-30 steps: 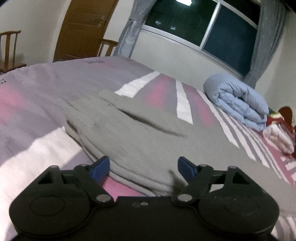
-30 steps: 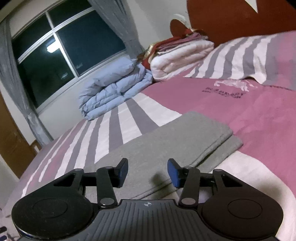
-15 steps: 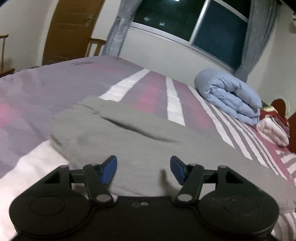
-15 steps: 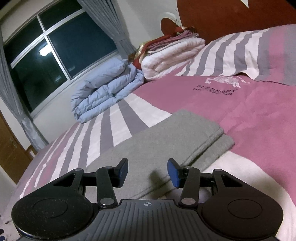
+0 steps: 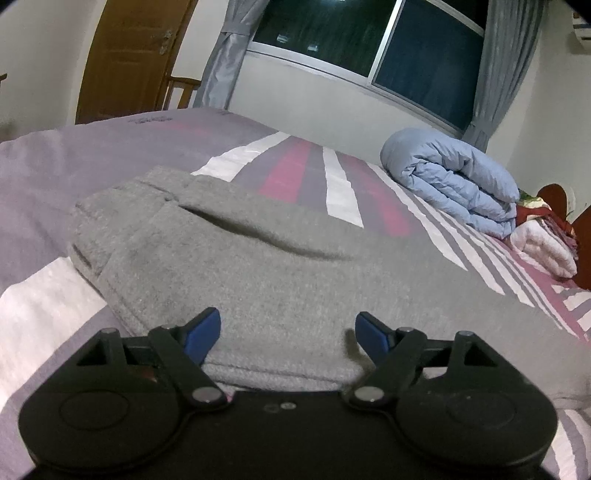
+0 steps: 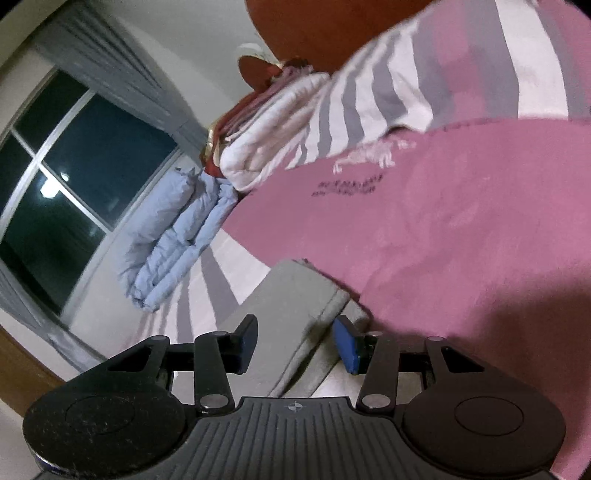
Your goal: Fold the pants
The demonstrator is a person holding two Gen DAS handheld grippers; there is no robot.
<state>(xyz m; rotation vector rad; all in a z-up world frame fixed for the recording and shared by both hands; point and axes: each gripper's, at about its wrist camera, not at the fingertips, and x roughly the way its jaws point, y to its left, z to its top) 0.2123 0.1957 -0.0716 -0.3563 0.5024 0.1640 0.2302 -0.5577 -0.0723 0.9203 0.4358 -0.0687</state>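
Observation:
Grey pants (image 5: 258, 266) lie folded lengthwise on the bed. The waistband end with a pocket slit is in the left wrist view. My left gripper (image 5: 288, 334) is open and low over the near edge of the waist end, its blue pads on either side of the fabric edge. In the right wrist view the leg end of the pants (image 6: 295, 295) shows as stacked layers. My right gripper (image 6: 295, 341) is open, rolled sideways, with its pads either side of the layered hem edge.
The bed has a pink, grey and white striped cover (image 5: 332, 177). A rolled blue duvet (image 5: 450, 181) and a white folded blanket (image 5: 546, 247) lie by the window wall. A striped pillow (image 6: 424, 74) and headboard (image 6: 332, 22) are beyond the hems. A door (image 5: 129, 55) stands far left.
My right gripper has rolled sideways and dropped close to the hem end of the pants. My left gripper has shifted slightly at the waist end and opened a little wider.

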